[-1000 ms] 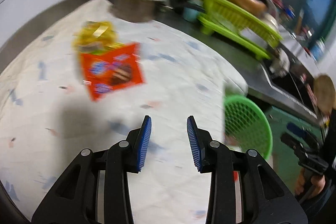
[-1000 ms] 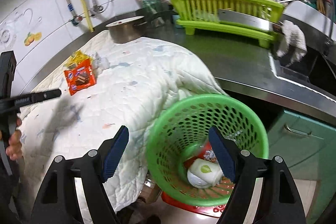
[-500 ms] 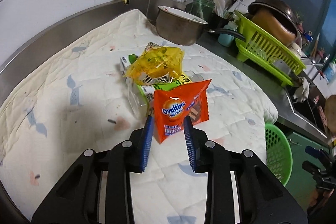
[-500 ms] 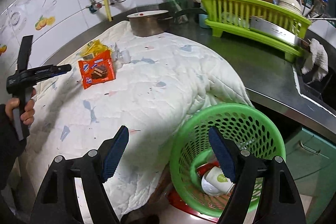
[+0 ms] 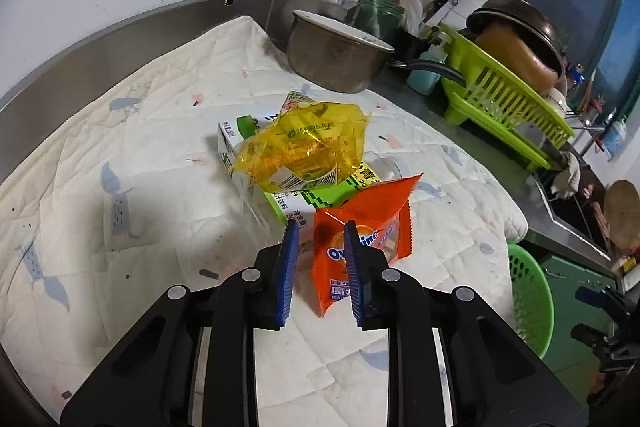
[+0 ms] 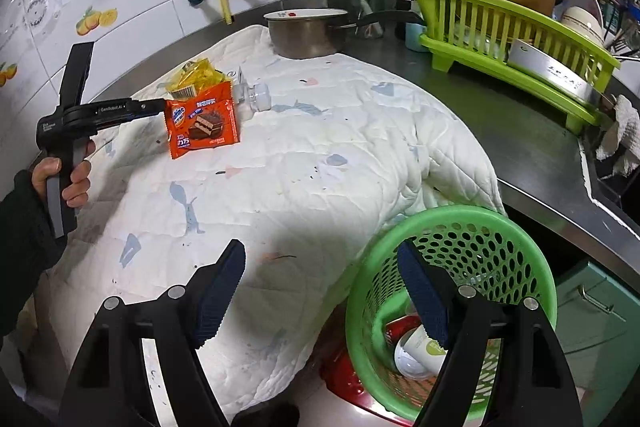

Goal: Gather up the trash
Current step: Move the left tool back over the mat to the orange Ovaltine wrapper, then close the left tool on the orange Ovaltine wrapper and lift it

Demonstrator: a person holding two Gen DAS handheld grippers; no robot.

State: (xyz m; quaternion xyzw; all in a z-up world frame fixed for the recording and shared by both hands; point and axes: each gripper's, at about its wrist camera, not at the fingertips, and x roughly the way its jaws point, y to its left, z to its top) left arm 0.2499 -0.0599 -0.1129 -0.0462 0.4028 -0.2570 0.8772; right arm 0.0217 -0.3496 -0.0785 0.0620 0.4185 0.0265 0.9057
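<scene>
Left wrist close above quilt (image 5: pixel 120 155), right wrist farther, seemingly sharing wrapper (image 6: pixel 202 125)

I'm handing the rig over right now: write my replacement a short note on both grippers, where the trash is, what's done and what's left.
Left gripper: jaws have just been closing around the edge of the orange Ovaltine snack wrapper on the white quilted cloth; whether the pads press on it yet I cannot tell.
Right gripper: open, empty, above the cloth's edge beside the green mesh plastic basket.
Still on the cloth: crumpled yellow plastic bag, green-and-white carton under it, clear plastic bottle.
Done: a white cup and red packaging already lie in the basket.
Left: finish the grip, drop the wrapper in, then collect the rest.
</scene>
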